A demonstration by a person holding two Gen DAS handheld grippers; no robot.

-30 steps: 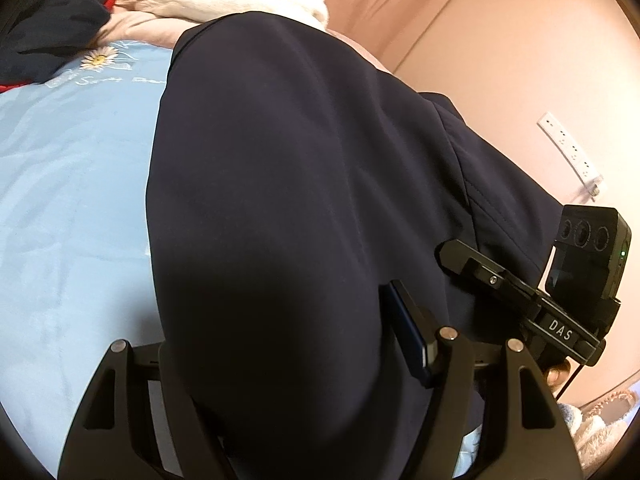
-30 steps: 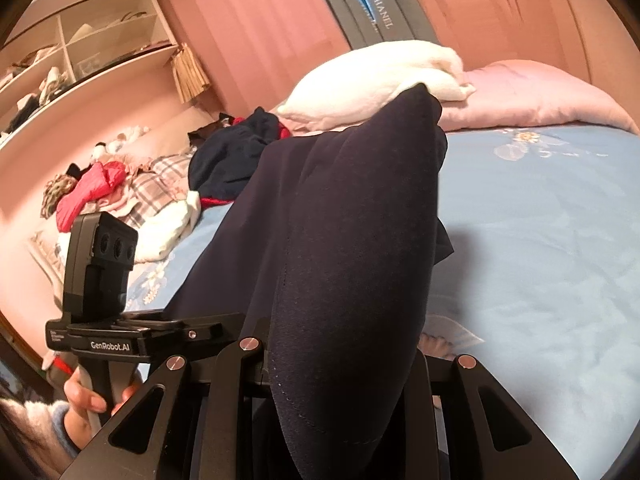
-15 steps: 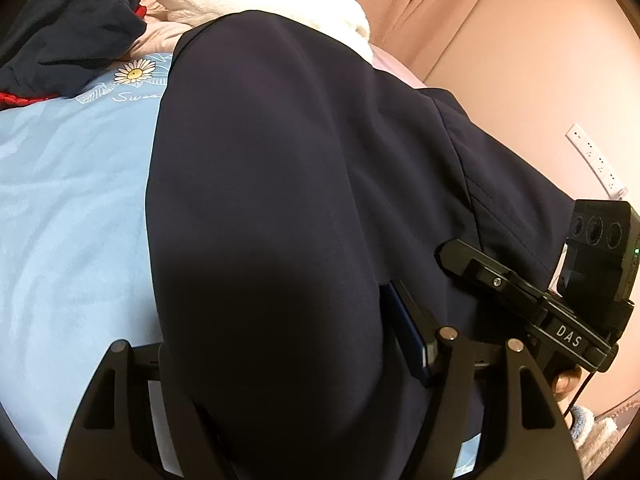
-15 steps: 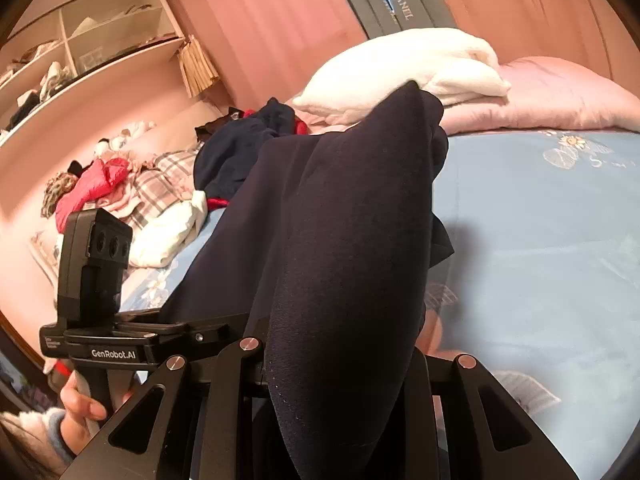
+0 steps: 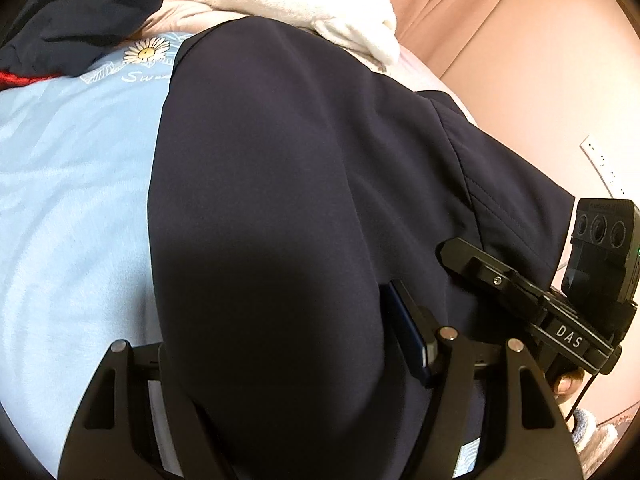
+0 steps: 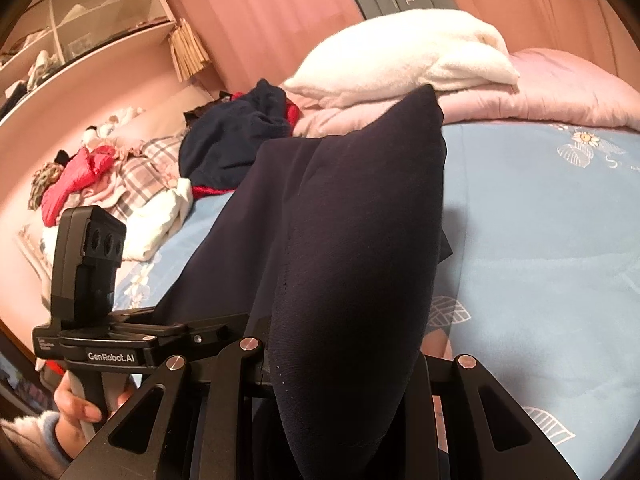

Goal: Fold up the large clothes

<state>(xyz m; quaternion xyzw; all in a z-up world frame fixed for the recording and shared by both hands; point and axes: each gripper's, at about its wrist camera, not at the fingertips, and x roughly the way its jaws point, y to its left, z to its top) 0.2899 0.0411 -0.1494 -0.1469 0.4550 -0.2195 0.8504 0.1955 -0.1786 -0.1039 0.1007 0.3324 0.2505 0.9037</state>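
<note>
Navy garment held up by both grippers over the bed

Navy cloth fills both views. In the left wrist view the garment [image 5: 280,208] drapes over the left gripper [image 5: 296,384], hiding the fingertips and the gap between the jaws; only one blue pad [image 5: 404,332] shows at the cloth's right side. The jaws seem clamped on the garment, though the pinch itself is covered. In the right wrist view the garment [image 6: 360,260] rises from the right gripper [image 6: 340,392] in a thick folded hump, and those jaws are likewise buried in cloth, apparently gripping it.

The garment hangs above the bed [image 6: 540,240], whose pale blue sheet has daisy prints; whether its lower end touches the sheet is hidden. At the bed's far edge lie a white blanket [image 6: 408,56] on a pink quilt [image 6: 560,88]. A heap of clothes [image 6: 140,172] sits along the far left edge, its pieces hard to tell apart. Shelves [image 6: 80,32] are cut off at the upper left.
</note>
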